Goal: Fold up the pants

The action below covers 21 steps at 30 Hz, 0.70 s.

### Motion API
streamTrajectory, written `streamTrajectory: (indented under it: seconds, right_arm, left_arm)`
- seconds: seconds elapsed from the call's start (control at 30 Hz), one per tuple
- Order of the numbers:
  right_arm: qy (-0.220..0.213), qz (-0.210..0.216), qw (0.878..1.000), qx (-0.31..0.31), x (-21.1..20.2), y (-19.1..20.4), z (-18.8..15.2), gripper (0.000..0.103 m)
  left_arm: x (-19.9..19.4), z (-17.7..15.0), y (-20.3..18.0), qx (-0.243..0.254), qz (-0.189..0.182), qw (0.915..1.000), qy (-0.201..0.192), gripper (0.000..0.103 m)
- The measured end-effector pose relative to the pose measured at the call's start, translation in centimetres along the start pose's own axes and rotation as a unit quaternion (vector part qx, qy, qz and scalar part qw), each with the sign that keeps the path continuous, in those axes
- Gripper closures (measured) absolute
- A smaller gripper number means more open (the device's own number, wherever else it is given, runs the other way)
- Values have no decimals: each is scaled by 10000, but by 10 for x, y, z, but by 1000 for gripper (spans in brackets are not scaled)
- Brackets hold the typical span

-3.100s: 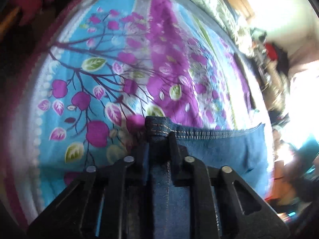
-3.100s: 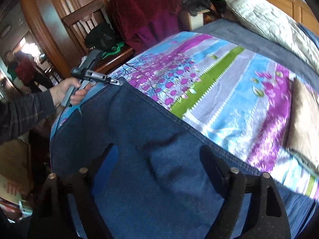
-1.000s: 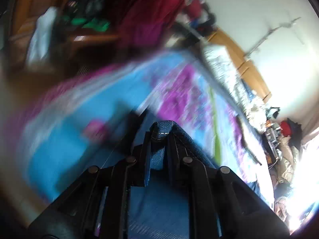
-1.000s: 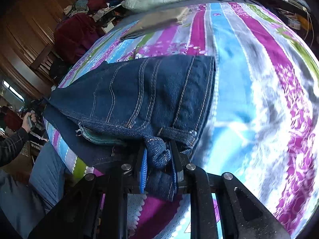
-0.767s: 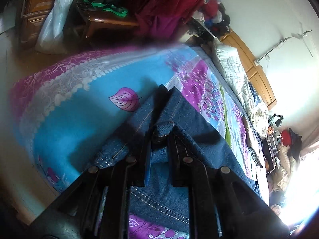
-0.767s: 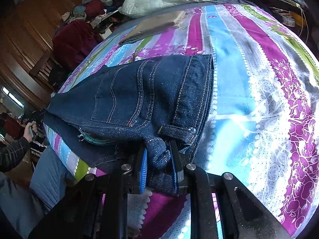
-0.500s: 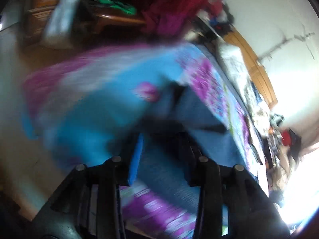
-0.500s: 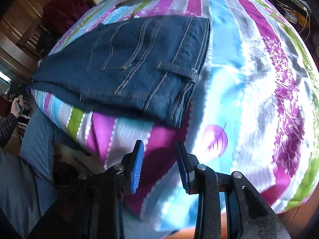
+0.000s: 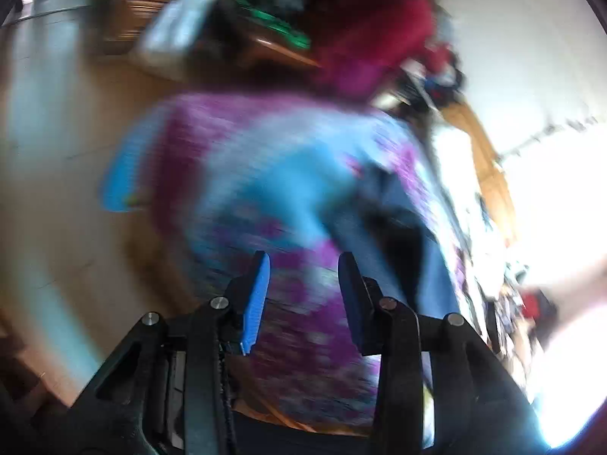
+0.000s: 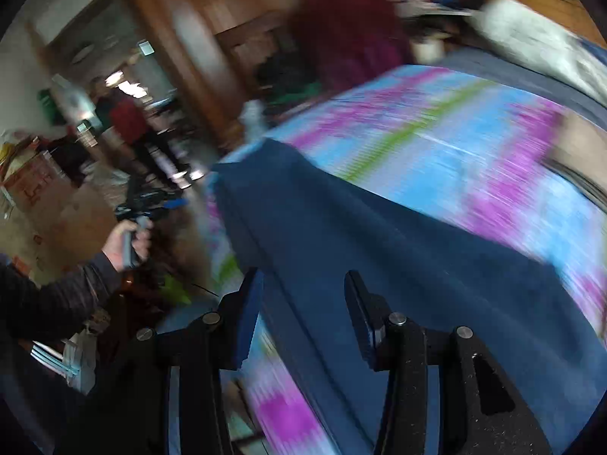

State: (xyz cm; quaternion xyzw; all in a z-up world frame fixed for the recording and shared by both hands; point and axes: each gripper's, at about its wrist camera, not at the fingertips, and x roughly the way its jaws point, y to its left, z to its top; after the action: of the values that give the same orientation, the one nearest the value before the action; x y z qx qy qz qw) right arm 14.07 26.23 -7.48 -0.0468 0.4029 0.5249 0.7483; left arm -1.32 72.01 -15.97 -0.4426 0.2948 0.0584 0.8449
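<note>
The dark blue jeans point(image 10: 379, 235) lie folded on the flowered bedspread point(image 10: 436, 140), near its front edge. My right gripper point(image 10: 301, 284) is open just above their near edge, nothing between its fingers. In the left wrist view the jeans point(image 9: 398, 223) show as a blurred blue patch to the right, ahead of my left gripper point(image 9: 303, 265), which is open and empty over the bed's corner. The left gripper point(image 10: 151, 199) also appears in the right wrist view, held in a hand off the bed's left edge. Both views are motion-blurred.
A wooden chair draped with a dark red garment point(image 10: 349, 30) stands beyond the bed's far left corner. A pale pillow point(image 10: 531, 34) lies at the head of the bed. People stand in the doorway point(image 10: 125, 113) at left. A tan item point(image 10: 584, 144) rests on the bedspread at right.
Both grippers have let go of the jeans and opened. They have pulled back from the bed and swung, the right one turning left toward the doorway. The folded jeans stay on the bedspread.
</note>
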Motion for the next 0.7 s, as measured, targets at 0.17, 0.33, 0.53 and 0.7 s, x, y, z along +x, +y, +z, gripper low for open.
streamTrajectory:
  seconds: [0.17,0.33,0.53,0.7]
  right_arm:
    - [385,590,9955,-641,140,78,72,53]
    - [560,756,9941,-548,172,101,76,53]
    - [699,560,9953,-368,174,96,66,53]
    - [557,563,9966,-230,173,80,81,53]
  left_arm:
    - [28,-12,-51,128,-968,9952,-15,44]
    - [63,-12,-70,5,-454,9987,-245,14]
    - [83,2,-68,-472,-183,9967,-637,17]
    - [110,34,-68,-652,315,9963,-463,84]
